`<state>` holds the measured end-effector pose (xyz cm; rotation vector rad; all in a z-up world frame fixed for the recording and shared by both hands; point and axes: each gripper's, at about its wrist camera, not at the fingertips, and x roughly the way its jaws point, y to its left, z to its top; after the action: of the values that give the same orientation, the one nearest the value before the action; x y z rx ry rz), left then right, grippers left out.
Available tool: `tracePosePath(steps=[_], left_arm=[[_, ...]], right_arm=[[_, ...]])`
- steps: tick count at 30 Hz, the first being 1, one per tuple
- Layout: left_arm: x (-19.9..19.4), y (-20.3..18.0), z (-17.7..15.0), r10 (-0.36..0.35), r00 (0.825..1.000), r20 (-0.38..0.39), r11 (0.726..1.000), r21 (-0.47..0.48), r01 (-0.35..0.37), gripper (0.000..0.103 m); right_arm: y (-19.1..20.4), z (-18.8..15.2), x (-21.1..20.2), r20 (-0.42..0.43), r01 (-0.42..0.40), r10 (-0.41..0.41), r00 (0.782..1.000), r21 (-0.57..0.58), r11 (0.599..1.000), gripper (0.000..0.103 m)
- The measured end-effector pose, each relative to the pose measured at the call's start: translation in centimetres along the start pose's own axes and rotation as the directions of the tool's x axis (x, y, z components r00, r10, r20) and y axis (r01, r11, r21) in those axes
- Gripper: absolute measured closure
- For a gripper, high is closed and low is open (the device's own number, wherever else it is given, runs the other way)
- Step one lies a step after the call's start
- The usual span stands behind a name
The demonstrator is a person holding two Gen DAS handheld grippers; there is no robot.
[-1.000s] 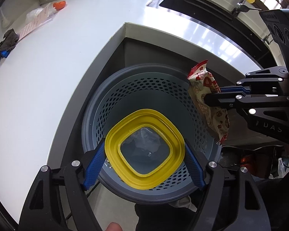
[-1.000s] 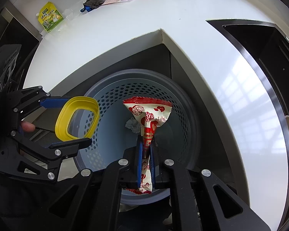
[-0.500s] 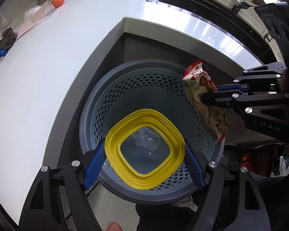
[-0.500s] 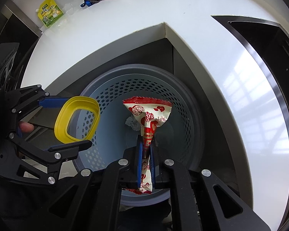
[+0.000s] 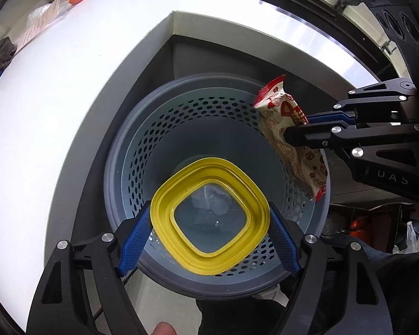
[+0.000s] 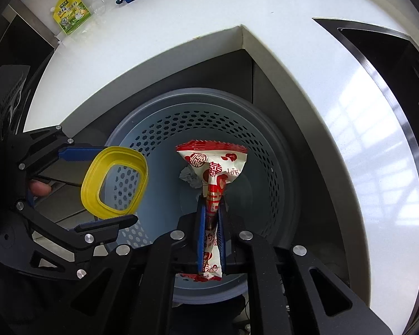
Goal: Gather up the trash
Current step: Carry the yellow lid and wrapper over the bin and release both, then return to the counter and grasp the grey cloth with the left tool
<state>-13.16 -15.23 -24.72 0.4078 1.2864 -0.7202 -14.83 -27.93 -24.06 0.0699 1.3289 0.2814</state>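
Left wrist view looks straight down into the grey perforated bin (image 5: 209, 150), tucked in the inside corner of the white counter (image 5: 56, 111). Over the near side of the bin's mouth, the left gripper (image 5: 209, 231) has its blue pads clamped on either side of a yellow square-rimmed lid (image 5: 209, 217), held flat. Further right, over the bin's right rim, the right gripper (image 6: 211, 231) pinches a red-and-white snack wrapper (image 6: 213, 173) tight between its closed tongs, the wrapper's top flaring upward. Crumpled paper (image 6: 190, 177) already lies on the bin's floor.

Both pieces look ready for the drop: the step in hand seems to be release over the bin. Next, each set of tongs would need to spread so the lid and wrapper fall inside. The lid sits close to the near rim, so nudging it toward the bin's centre first would be safer; the wrapper's lower end hangs near the right rim too. Open room lies at the bin's middle, between the two grippers. Beyond the bin, a green packet (image 6: 71, 12) waits on the counter.
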Motion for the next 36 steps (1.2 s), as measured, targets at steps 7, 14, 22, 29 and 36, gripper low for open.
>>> tracePosePath(steps=[7, 14, 22, 29, 36], left_arm=[[-0.2, 0.1, -0.1, -0.007, 1.000, 0.006, 1.000, -0.005, 0.007, 0.023], [-1.4, 0.5, -0.2, -0.006, 0.999, 0.032, 1.000, -0.026, 0.006, 0.021], [-5.4, 2.4, 0.6, 0.017, 0.990, 0.137, 0.996, -0.092, -0.005, 0.018], [-9.6, 6.6, 2.5, 0.110, 0.961, 0.252, 0.975, -0.213, -0.056, 0.012], [-12.8, 12.9, 4.4, 0.267, 0.914, 0.305, 0.927, -0.342, -0.157, 0.010]], right_arm=[[0.0, 0.1, -0.4, 0.017, 0.013, -0.013, 1.000, 0.009, 1.000, 0.069], [-0.2, 0.5, -1.1, 0.039, 0.007, -0.008, 0.999, 0.027, 1.000, 0.067], [-1.4, 1.6, -3.6, 0.131, -0.050, 0.041, 0.991, 0.063, 0.997, 0.050], [-1.4, 4.4, -5.7, 0.214, -0.102, 0.087, 0.973, 0.058, 0.993, 0.048], [-1.5, 8.1, -6.8, 0.246, -0.108, 0.097, 0.964, 0.032, 0.994, 0.048]])
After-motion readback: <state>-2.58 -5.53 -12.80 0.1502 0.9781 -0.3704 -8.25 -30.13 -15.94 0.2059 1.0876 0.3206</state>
